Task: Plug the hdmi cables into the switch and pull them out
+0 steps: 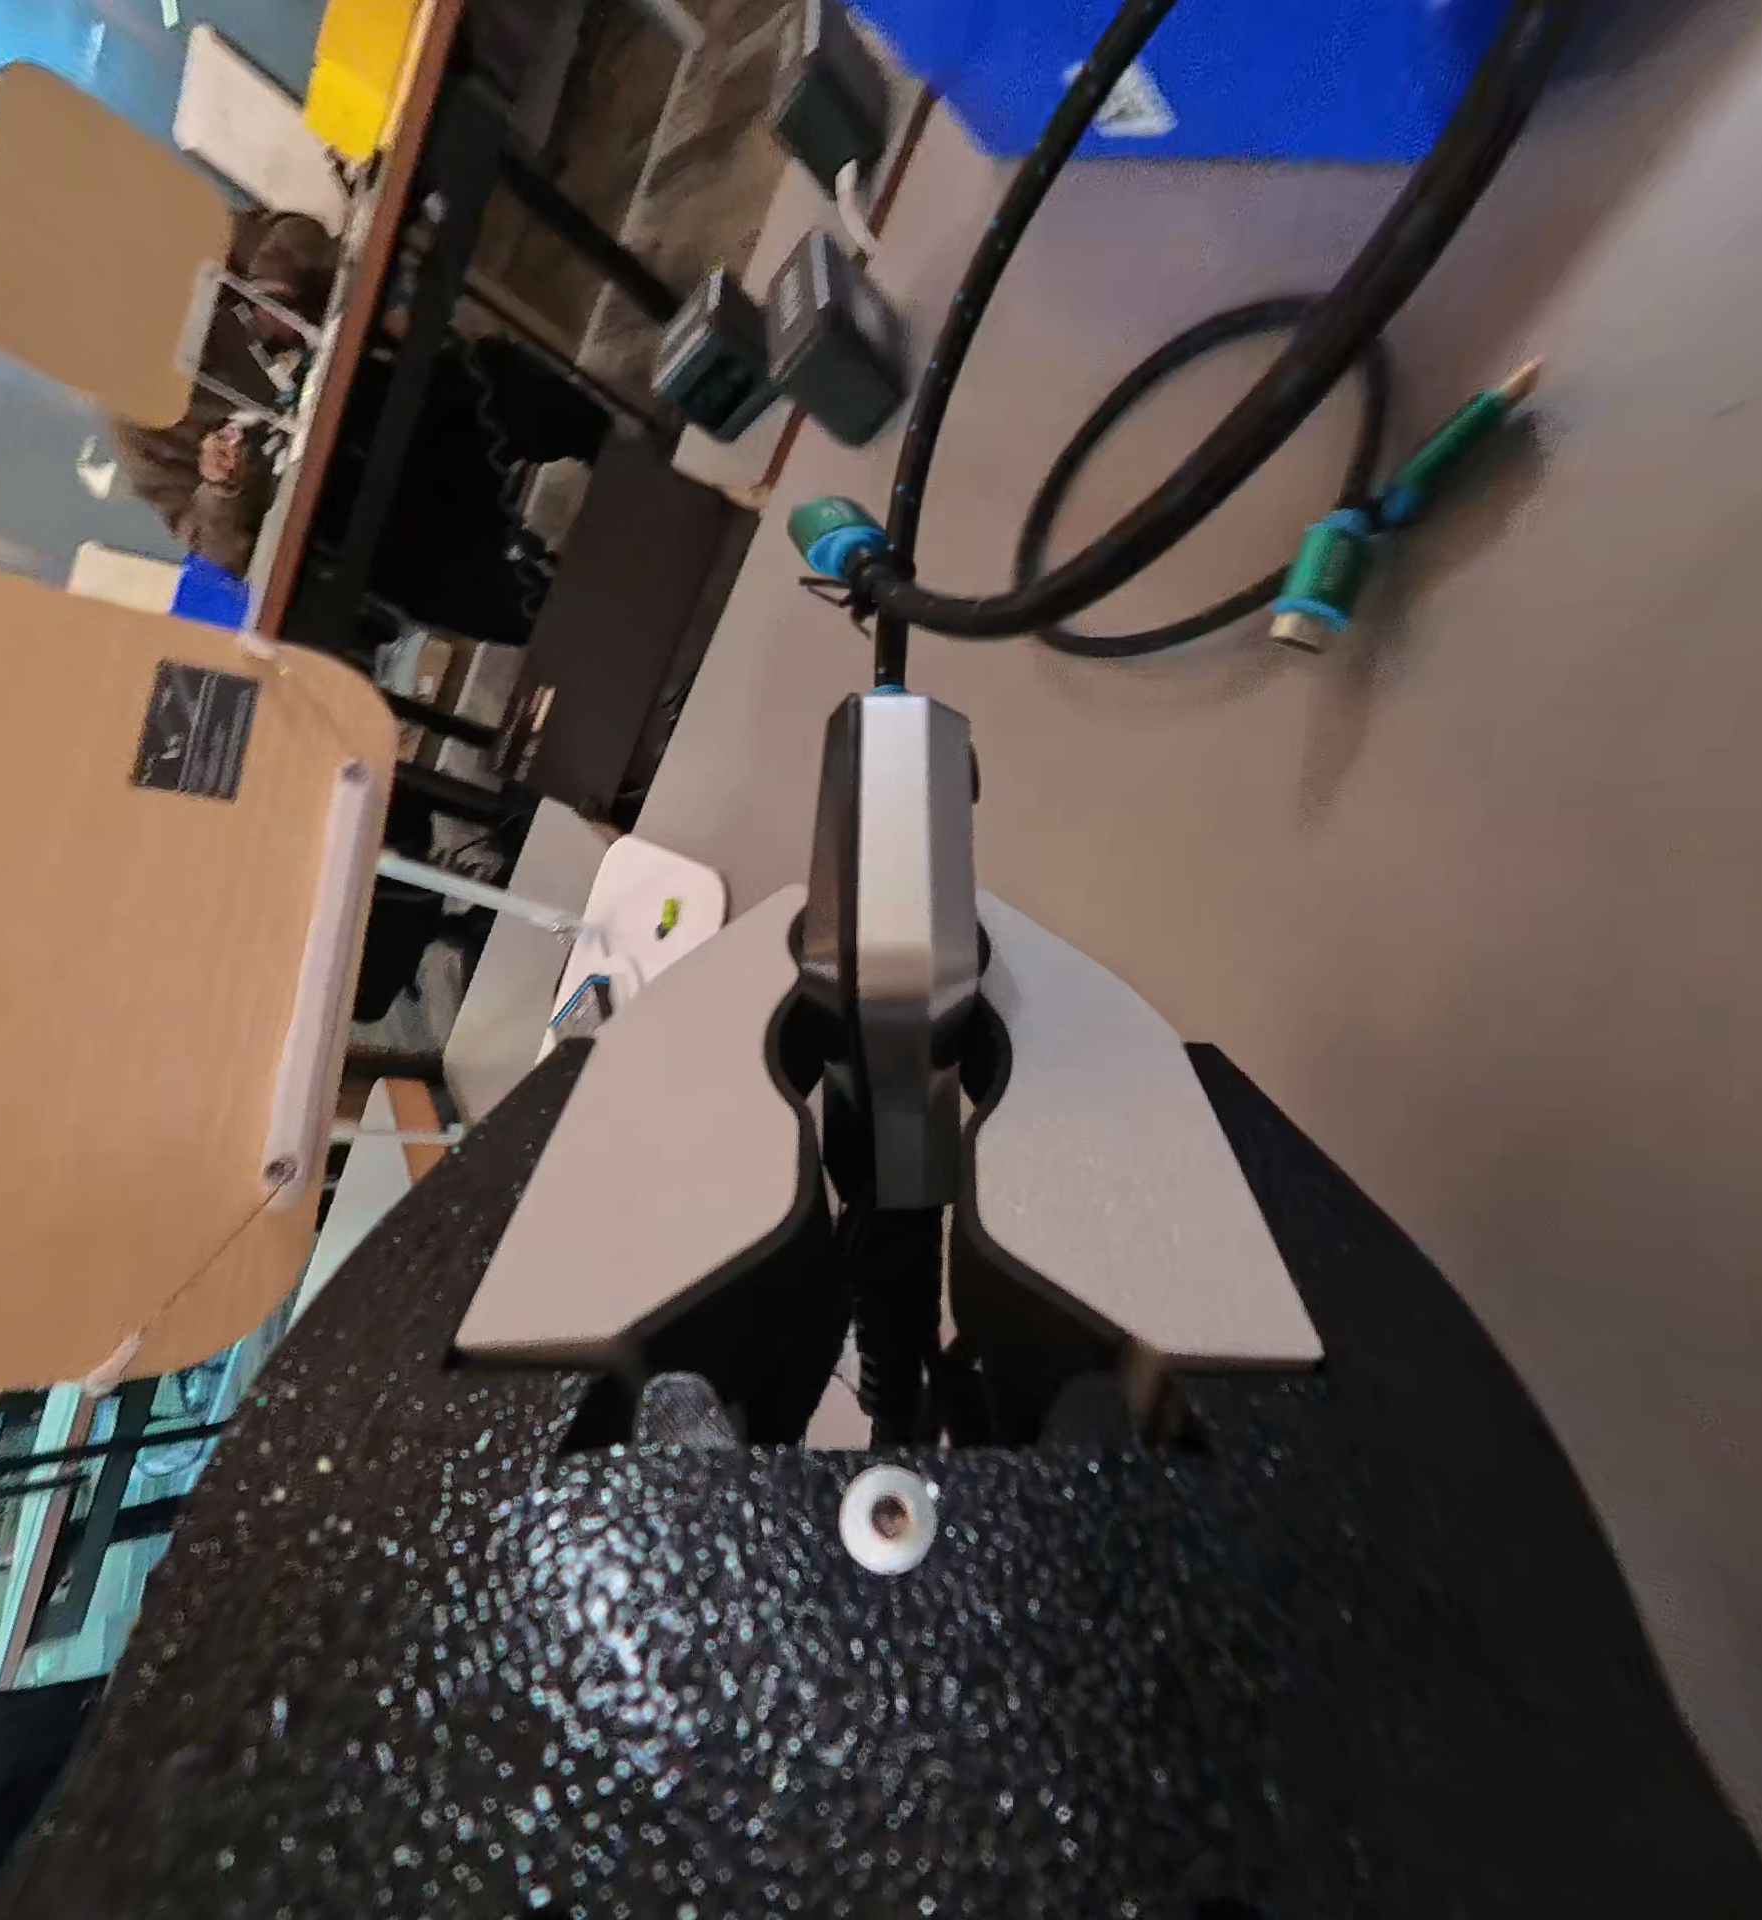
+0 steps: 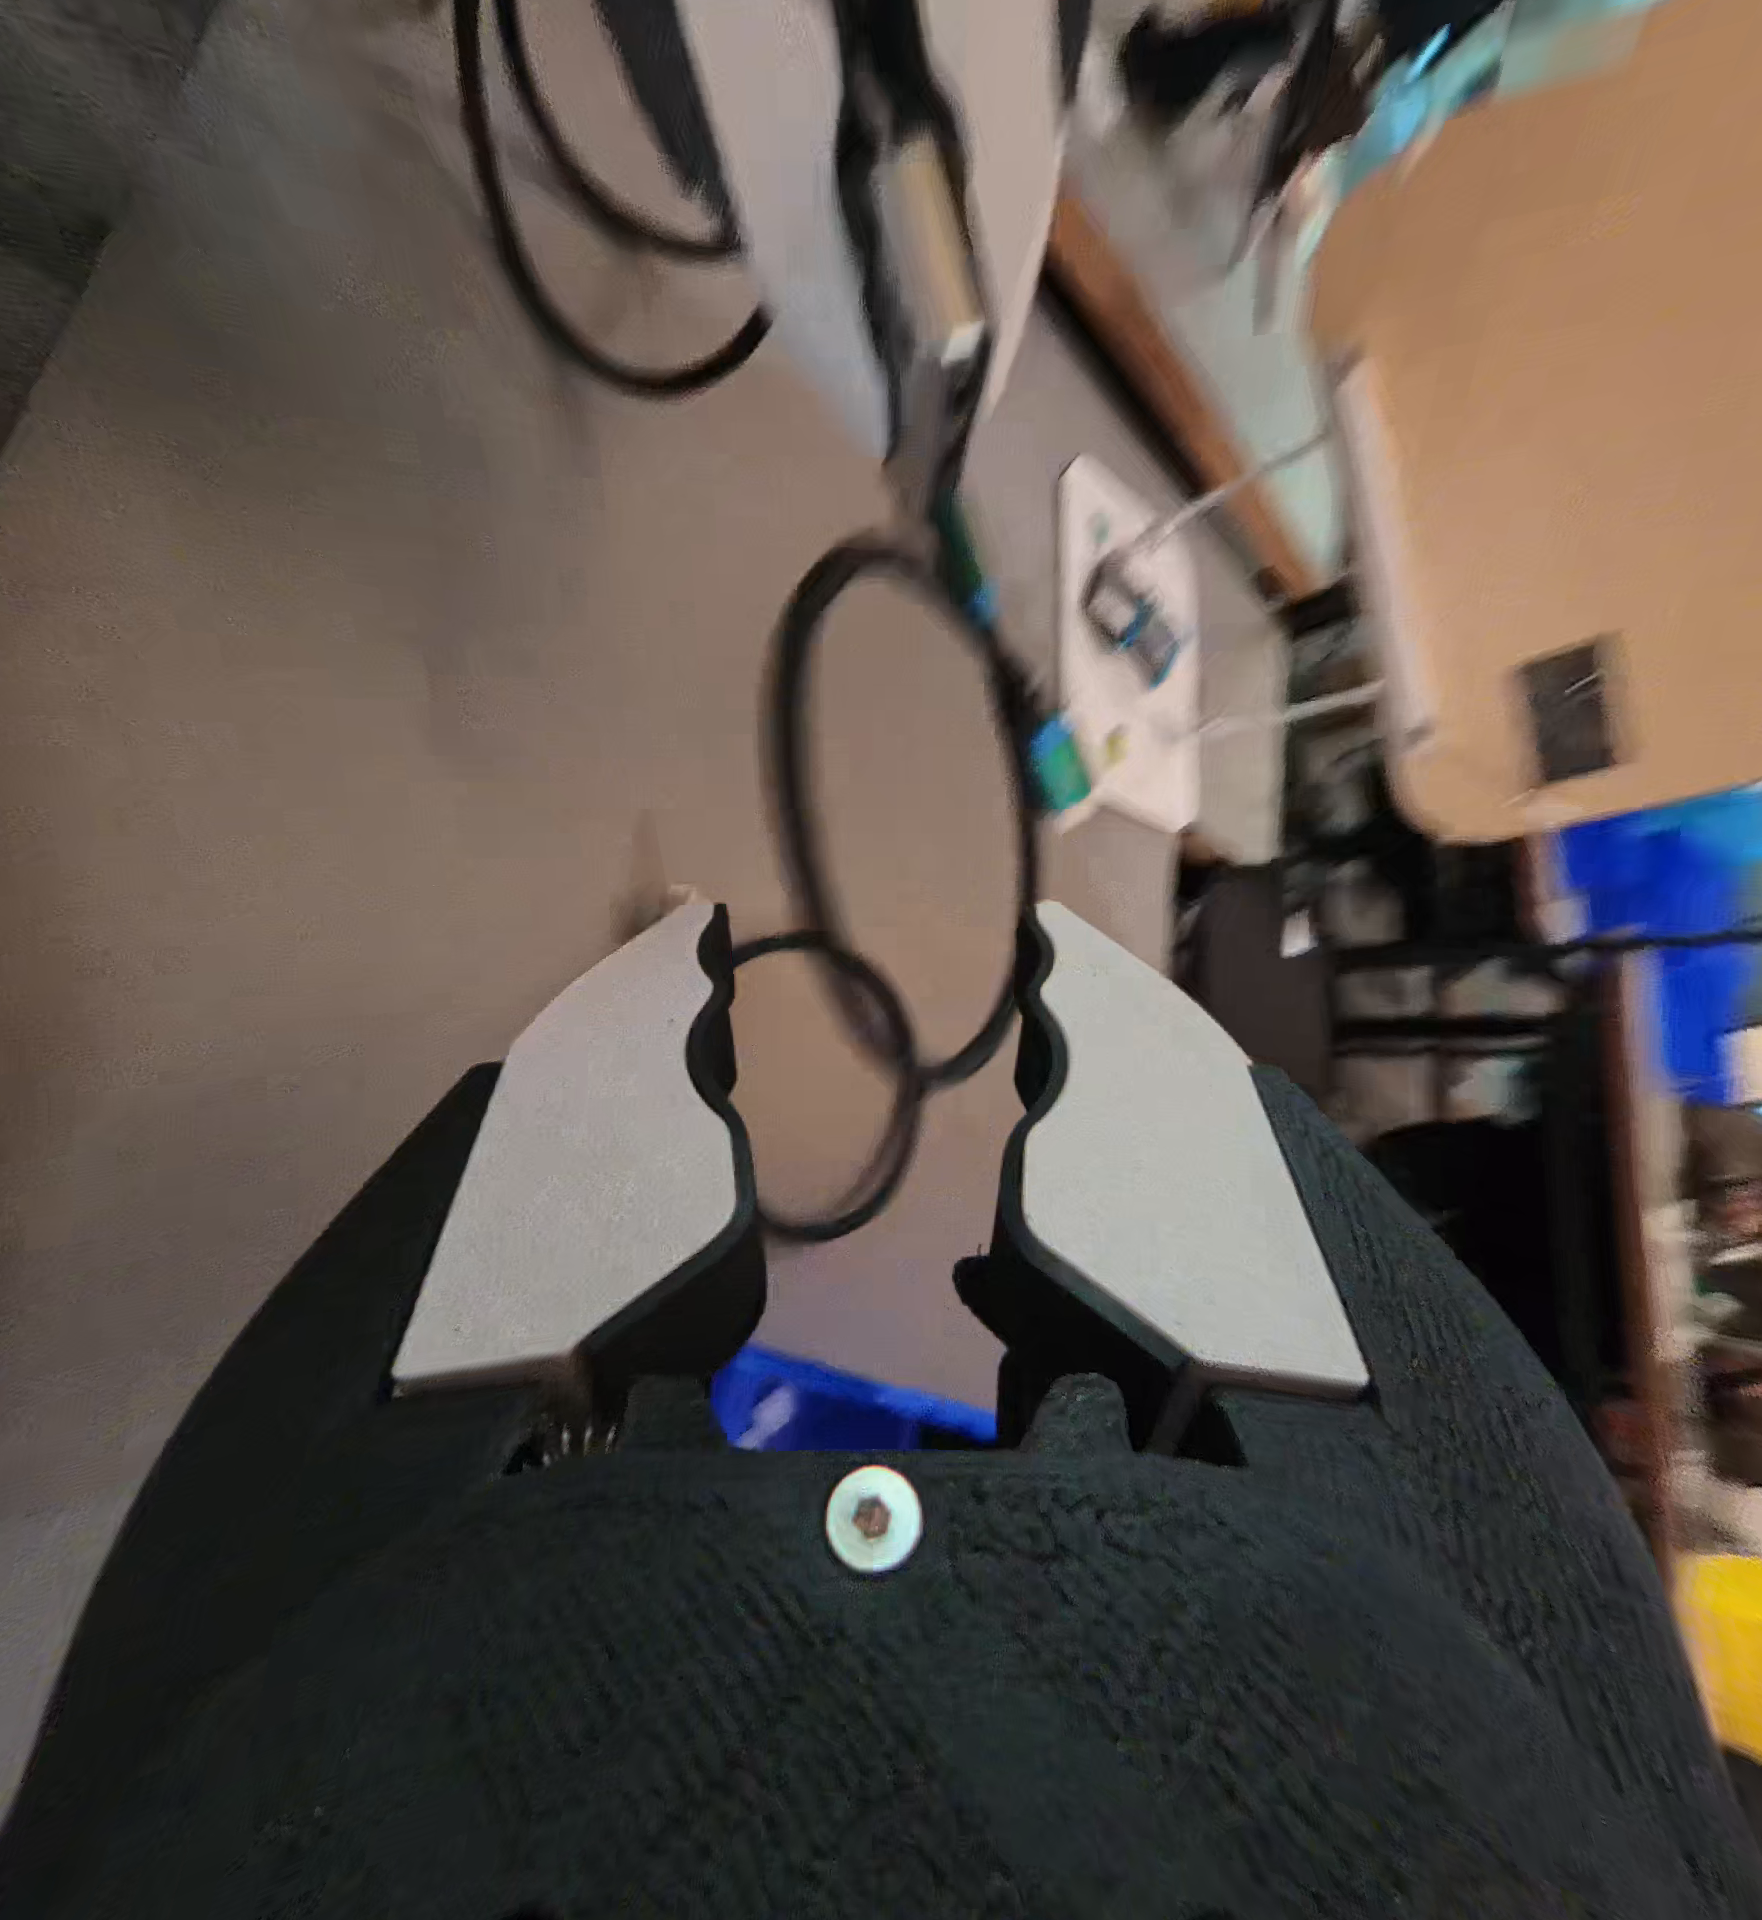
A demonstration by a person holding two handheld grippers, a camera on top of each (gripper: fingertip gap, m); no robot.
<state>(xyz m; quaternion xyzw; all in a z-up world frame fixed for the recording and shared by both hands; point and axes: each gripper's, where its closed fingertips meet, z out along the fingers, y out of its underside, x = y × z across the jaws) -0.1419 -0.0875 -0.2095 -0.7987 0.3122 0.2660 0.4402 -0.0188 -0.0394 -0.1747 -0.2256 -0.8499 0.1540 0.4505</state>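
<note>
The grey desk [image 1: 1272,935] carries everything, with a brown cardboard box [image 1: 77,935] beyond its left edge. On the desk lie loops of black cable [image 1: 1199,488] ending in green and blue plugs [image 1: 1324,571], well beyond the tools. The left tool [image 1: 892,914] is clamped on a silver and dark grey adapter [image 1: 898,831], both pads pressed to its sides, a braided lead running from its far end. A steady, level hold seems wise (the lead could tug it askew). The right tool [image 2: 872,935] stands apart, gripping nothing, above thin black cable loops [image 2: 898,810].
</note>
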